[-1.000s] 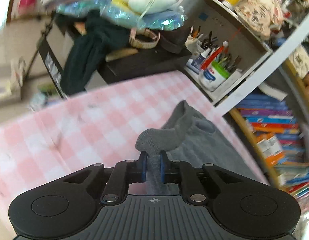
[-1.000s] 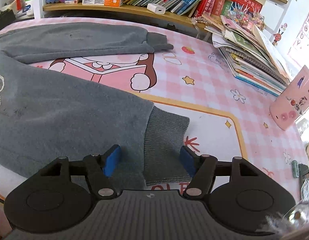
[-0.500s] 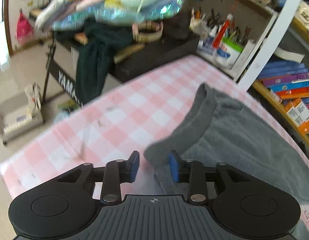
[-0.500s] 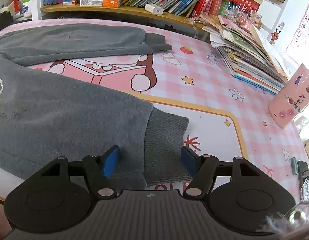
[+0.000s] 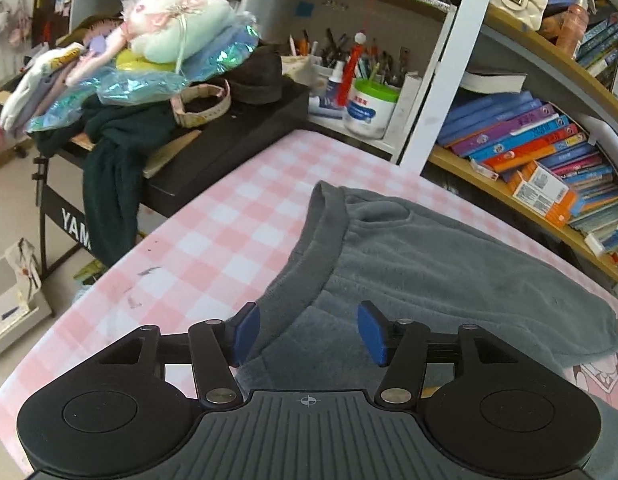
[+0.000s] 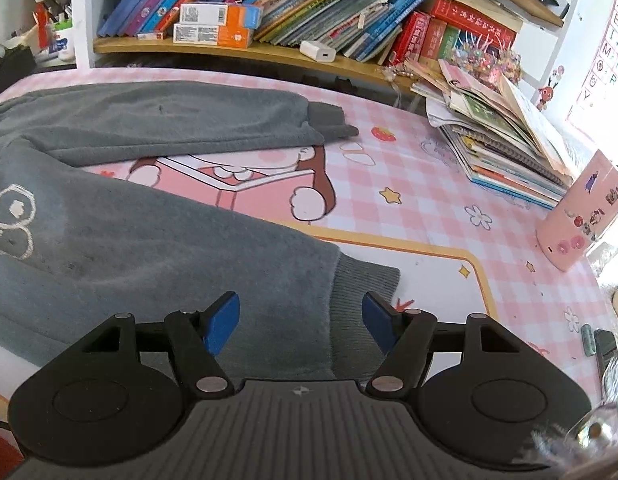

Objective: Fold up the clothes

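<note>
At the left end of the desk (image 5: 213, 236), which is covered with a pink-and-white checked cloth, lies the waistband end of a pair of grey fleece trousers (image 5: 429, 264). The left hand-held gripper (image 5: 307, 334) hangs just above it, its blue pads spread wide and holding nothing. The ribbed waistband (image 5: 309, 264) runs away from the jaws in a curved strip, its near end passing between the open pads, so a straight closing would catch the band across its width. Whether the pads already touch the cloth is hard to judge from this angle.

The trousers stretch lengthwise along the desk from left to right, the soft, matte, slightly pilled legs lying flat with a white outline print on the nearer one. The far leg (image 6: 169, 124) lies close to the wooden bookshelf (image 6: 237, 50); the near leg (image 6: 157, 264) ends directly under the right hand-held gripper (image 6: 301, 328), which is also fully open and empty. Its ribbed knit cuff (image 6: 361, 296) sits between the pads, a little toward the right one, pointing rightward onto the cartoon-printed desk mat (image 6: 389, 200).

Each gripper thus stands over its own end of the garment, so a fold would probably bring the two ends together along the long axis. Fleece this limp will sag and drag when lifted.
</note>
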Available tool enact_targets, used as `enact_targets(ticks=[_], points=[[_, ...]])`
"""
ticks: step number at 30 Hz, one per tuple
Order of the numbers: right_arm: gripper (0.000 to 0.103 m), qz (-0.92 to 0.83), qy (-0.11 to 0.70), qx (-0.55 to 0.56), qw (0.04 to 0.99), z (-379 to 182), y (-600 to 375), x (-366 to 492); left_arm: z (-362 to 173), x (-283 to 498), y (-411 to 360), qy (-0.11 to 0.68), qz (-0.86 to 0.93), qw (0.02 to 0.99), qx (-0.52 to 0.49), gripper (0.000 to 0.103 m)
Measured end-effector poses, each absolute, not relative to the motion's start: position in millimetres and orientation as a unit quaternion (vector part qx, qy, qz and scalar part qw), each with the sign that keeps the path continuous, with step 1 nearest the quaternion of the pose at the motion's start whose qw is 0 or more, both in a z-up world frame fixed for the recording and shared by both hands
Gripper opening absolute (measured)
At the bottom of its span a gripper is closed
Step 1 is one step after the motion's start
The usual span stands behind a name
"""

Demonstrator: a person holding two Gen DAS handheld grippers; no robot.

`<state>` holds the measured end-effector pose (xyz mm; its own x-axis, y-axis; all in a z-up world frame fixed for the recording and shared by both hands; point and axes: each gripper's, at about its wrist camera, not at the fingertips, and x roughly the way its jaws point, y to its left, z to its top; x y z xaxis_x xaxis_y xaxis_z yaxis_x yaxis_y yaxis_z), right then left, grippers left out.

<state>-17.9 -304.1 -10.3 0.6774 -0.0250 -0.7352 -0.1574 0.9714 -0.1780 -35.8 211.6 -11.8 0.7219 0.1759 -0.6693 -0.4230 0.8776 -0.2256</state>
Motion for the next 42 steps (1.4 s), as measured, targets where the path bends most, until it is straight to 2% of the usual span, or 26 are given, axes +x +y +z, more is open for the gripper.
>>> enact_targets(ticks=[13, 17, 22, 37, 42], points=[[0.067, 0.036, 0.398, -0.115, 0.909, -5, -270, -25, -9, -29, 222, 0.343, 0.125, 0.915, -0.173, 0.057], [0.067, 0.038, 0.397, -0.120, 0.909, -4, -261, -24, -8, -28, 223, 0.343, 0.115, 0.917, -0.167, 0.062], [0.067, 0.050, 0.398, -0.128, 0.907, -1, -248, -20, -9, -26, 217, 0.345, 0.100, 0.922, -0.146, 0.063], [0.068, 0.105, 0.383, -0.151, 0.905, 22, -226, 9, -12, -10, 187, 0.334, 0.044, 0.934, -0.118, 0.063], [0.068, 0.127, 0.376, -0.144, 0.907, 35, -225, 31, -6, 1, 185, 0.327, 0.044, 0.937, -0.113, 0.067]])
